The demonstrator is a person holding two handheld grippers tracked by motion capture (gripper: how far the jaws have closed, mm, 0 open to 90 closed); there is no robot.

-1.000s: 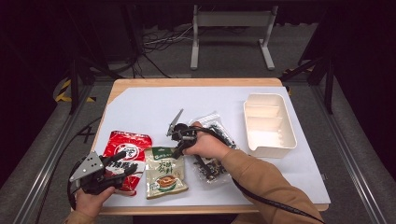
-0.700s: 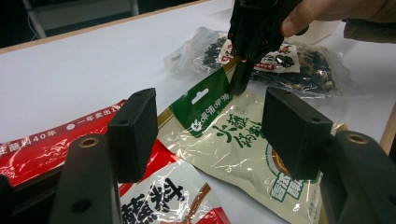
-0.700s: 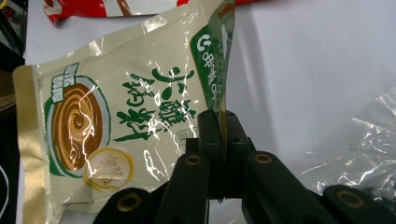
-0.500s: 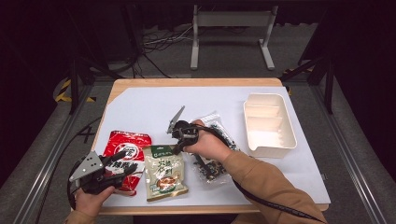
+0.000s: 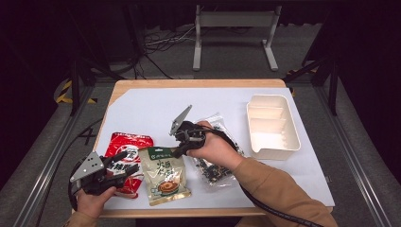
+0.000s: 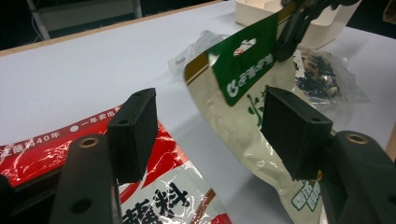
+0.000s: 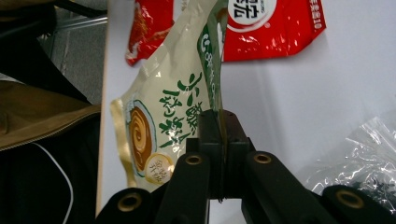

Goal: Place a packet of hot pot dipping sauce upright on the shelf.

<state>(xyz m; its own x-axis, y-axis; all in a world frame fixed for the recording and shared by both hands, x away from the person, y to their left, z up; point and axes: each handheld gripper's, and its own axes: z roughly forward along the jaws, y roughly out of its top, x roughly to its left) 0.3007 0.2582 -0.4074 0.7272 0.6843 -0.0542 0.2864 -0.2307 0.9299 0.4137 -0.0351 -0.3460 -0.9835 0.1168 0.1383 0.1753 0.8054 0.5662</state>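
The right gripper (image 5: 182, 144) is clenched on the top edge of the green-and-cream food pouch (image 5: 165, 176). In the right gripper view the jaws stand pressed together on a thin strip of the pouch film (image 7: 187, 112), which rises between the pads (image 7: 208, 128). The pouch's top edge is raised off the table's white sheet (image 5: 142, 109), while its lower end appears to rest near the front edge, between the red snack packet (image 5: 126, 158) and the clear bag of dark pieces (image 5: 215, 163).

The left gripper (image 5: 124, 166) is released. Its jaws stand apart over the red snack packet (image 6: 154, 186), with nothing between the pads (image 6: 135, 128).

Risks from this state:

1. Slippage. The grip takes only a narrow margin of glossy film. If the contents sag as the pouch comes clear of the table, the film may slide out of the jaws and the pouch may drop.
2. Tearing. The full load hangs from one short pinch, so a sudden pull may stretch or split the seal.
3. Swing. A pouch held by one edge hangs free and may strike the clear bag or drag the red packet, which lies just beside it.
4. Placement. If the white divided tray (image 5: 272, 125) at the right is the destination, the limp pouch may catch on the tray rim and fold instead of lying flat.
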